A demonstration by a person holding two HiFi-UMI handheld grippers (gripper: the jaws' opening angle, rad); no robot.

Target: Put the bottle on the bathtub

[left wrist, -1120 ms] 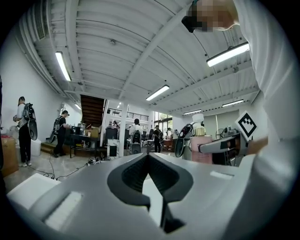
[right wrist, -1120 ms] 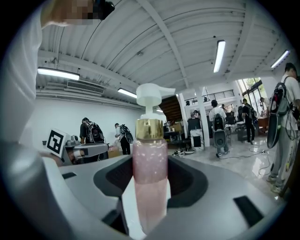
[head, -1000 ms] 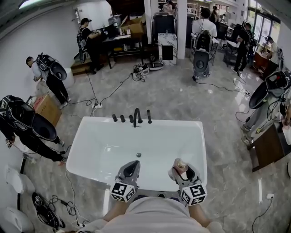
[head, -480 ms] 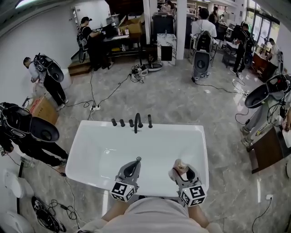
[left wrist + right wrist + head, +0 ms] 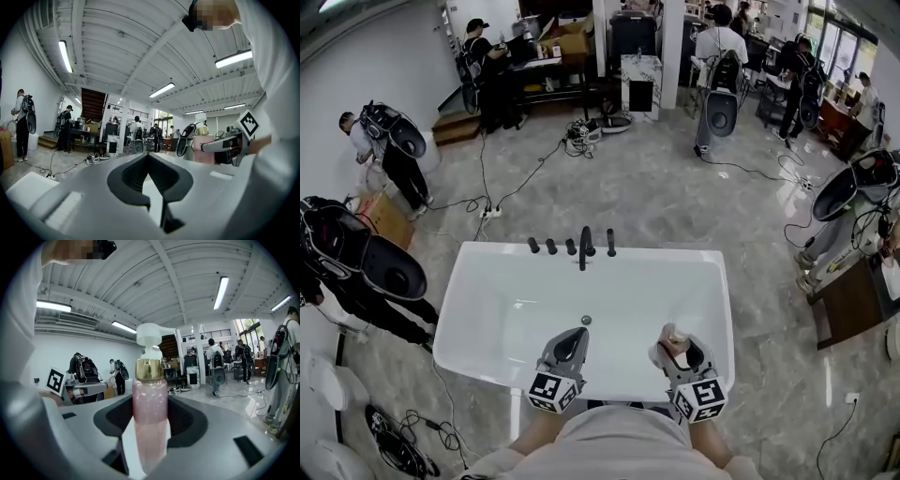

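Observation:
A pink bottle (image 5: 150,413) with a gold collar and white pump top stands upright between the jaws of my right gripper (image 5: 150,437), which is shut on its body. In the head view the bottle (image 5: 672,336) and right gripper (image 5: 675,349) hang over the near right part of the white bathtub (image 5: 487,253). My left gripper (image 5: 577,336) is over the near middle of the tub. Its jaws (image 5: 148,155) meet at the tips with nothing between them. The left gripper view also shows the bottle (image 5: 204,147) off to the right.
A black faucet (image 5: 584,246) and knobs line the tub's far rim, and a drain (image 5: 586,320) sits in its floor. People with backpacks (image 5: 361,262) stand left of the tub. Cables (image 5: 525,183) cross the marble floor. A dark wooden table (image 5: 853,300) stands to the right.
Both grippers stay over the tub's near rim, the right one still holding the bottle. The head view has shifted slightly, and people in the room have moved.

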